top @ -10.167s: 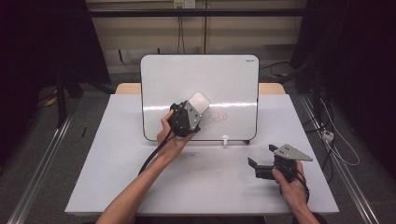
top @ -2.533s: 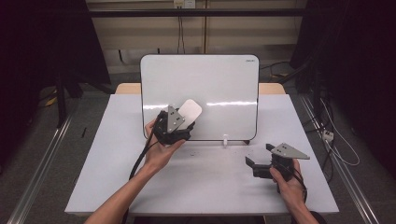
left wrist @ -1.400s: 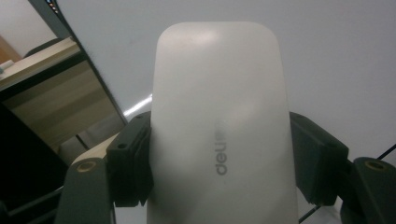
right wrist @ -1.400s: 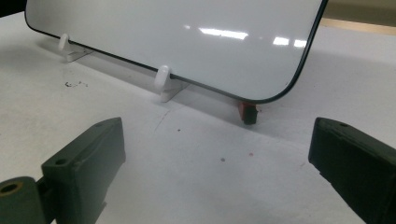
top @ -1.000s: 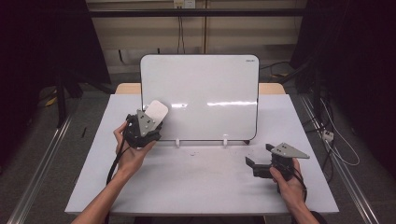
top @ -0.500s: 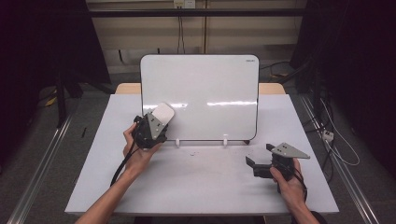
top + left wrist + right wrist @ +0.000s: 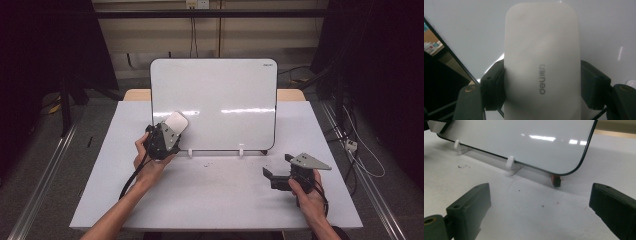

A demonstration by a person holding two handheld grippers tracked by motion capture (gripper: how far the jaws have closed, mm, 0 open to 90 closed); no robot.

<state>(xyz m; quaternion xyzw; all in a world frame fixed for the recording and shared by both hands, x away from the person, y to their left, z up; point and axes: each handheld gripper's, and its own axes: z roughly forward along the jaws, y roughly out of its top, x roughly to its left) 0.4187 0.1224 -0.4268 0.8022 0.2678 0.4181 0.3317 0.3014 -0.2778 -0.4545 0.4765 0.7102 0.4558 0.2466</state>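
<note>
Right now my left gripper (image 7: pixel 167 136) pinches a white eraser (image 7: pixel 541 60) across its two long sides, jaws pressed in near its lower half. I hold it up against the lower left corner of the whiteboard (image 7: pixel 220 90), which stands tilted back on small white clips (image 7: pixel 510 163) at the far middle of the table (image 7: pixel 220 200). The eraser looks light, with a smooth, stiff plastic shell, so I judge it could slip if my squeeze loosens; gripping the flat sides low down, as I do, seems the safest hold. My right gripper (image 7: pixel 282 175) rests on the table near the right edge, jaws spread wide with nothing between them, pointing toward the board's lower right corner.
</note>
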